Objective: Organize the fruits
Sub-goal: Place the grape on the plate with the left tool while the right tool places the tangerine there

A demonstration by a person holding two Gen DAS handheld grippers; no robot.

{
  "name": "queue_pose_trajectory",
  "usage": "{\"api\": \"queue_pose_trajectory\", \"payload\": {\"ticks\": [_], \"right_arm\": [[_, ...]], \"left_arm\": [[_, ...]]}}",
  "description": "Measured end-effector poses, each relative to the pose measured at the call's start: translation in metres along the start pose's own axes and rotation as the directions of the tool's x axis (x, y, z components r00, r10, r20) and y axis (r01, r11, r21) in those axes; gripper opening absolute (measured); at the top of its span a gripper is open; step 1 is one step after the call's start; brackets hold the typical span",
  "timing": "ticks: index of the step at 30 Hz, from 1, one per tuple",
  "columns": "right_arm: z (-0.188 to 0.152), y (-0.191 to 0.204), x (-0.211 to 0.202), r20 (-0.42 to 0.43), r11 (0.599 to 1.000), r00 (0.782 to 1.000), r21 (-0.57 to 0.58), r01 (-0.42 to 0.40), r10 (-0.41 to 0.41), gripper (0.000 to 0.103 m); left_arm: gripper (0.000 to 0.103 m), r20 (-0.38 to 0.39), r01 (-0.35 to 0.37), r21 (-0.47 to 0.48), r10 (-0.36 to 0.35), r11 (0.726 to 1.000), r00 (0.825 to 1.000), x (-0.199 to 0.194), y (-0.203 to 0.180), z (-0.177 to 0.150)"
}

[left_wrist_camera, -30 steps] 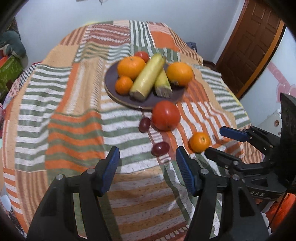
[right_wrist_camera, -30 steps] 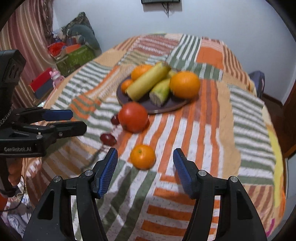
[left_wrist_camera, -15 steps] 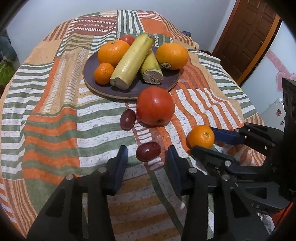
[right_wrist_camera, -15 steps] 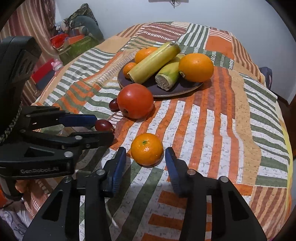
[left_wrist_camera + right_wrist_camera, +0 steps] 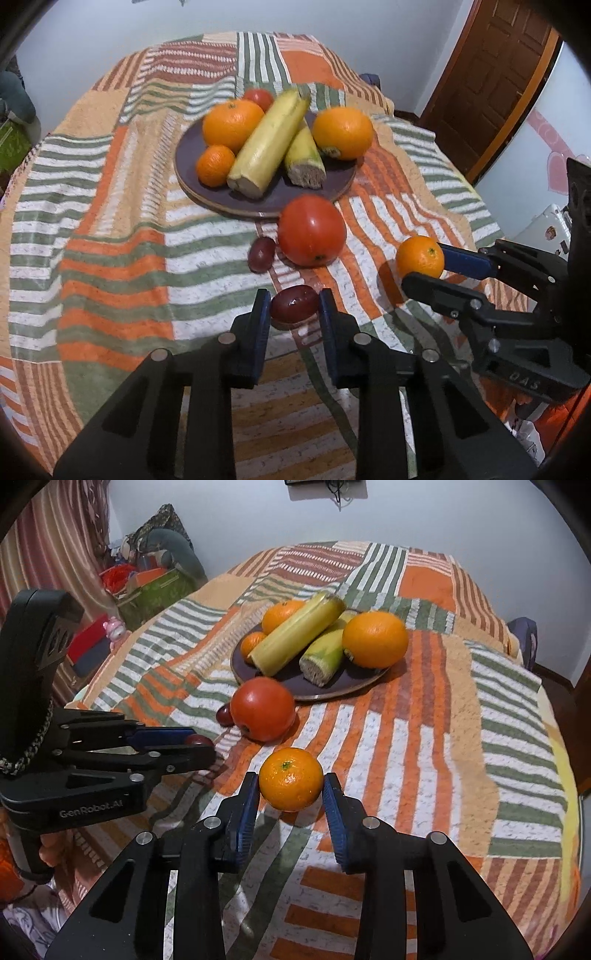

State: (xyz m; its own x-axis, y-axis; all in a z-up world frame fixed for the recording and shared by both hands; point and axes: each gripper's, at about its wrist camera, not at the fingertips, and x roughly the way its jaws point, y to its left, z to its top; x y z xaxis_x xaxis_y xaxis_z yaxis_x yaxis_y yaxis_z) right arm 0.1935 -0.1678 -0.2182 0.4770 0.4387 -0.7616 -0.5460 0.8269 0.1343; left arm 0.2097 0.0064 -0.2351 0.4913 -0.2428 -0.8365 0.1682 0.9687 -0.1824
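Note:
My left gripper (image 5: 291, 308) is shut on a dark red grape (image 5: 294, 303) and holds it just above the striped cloth. My right gripper (image 5: 290, 792) is shut on a small mandarin (image 5: 290, 789), also seen in the left wrist view (image 5: 420, 256). A big tomato (image 5: 311, 230) and a second grape (image 5: 261, 253) lie on the cloth in front of a dark plate (image 5: 221, 197). The plate holds two oranges, a small mandarin, a small tomato and two yellow-green corn-like pieces.
The patchwork cloth (image 5: 424, 738) covers a round table. A brown door (image 5: 491, 74) stands at the right. Boxes and bags (image 5: 147, 587) are piled by the curtain at the left. The left gripper's body (image 5: 74, 760) is close beside the right one.
Both grippers moved forward and closed: the left onto the near grape, the right onto the mandarin. Both fruits now look lifted slightly off the cloth.

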Motion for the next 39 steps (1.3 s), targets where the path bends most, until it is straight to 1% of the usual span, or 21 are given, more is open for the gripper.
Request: {"api": "queue_pose_trajectory", "payload": {"ticks": [8,19,25,30,35,39], "right_arm": [[0.022,-0.004,-0.009,0.055,1.0,0.998,-0.004,0.022,-0.021,0.032],[0.054,-0.009,0.001,0.101,0.999,0.994,-0.035,0.039,-0.035,0.032],[0.062,-0.017,0.021,0.084,0.998,0.996,-0.037,0.046,-0.043,0.032],[0.062,-0.028,0.041,0.048,0.998,0.997,-0.026,0.061,-0.06,0.032],[0.061,-0.032,0.051,0.029,0.998,0.998,-0.017,0.054,-0.053,0.032],[0.059,-0.032,0.057,0.017,0.999,0.999,-0.023,0.048,-0.048,0.032]], "left_arm": [[0.026,0.072,-0.024,-0.027,0.026,0.999,0.997,-0.02,0.016,0.025],[0.026,0.114,-0.072,-0.044,0.076,0.996,0.991,-0.013,0.042,0.064],[0.026,0.114,-0.095,-0.055,0.101,0.994,0.988,0.004,0.057,0.085],[0.026,0.085,-0.117,-0.071,0.123,0.991,0.989,0.03,0.072,0.104],[0.026,0.064,-0.124,-0.085,0.129,0.989,0.99,0.05,0.082,0.113],[0.026,0.058,-0.133,-0.081,0.138,0.988,0.989,0.06,0.081,0.116]]}}
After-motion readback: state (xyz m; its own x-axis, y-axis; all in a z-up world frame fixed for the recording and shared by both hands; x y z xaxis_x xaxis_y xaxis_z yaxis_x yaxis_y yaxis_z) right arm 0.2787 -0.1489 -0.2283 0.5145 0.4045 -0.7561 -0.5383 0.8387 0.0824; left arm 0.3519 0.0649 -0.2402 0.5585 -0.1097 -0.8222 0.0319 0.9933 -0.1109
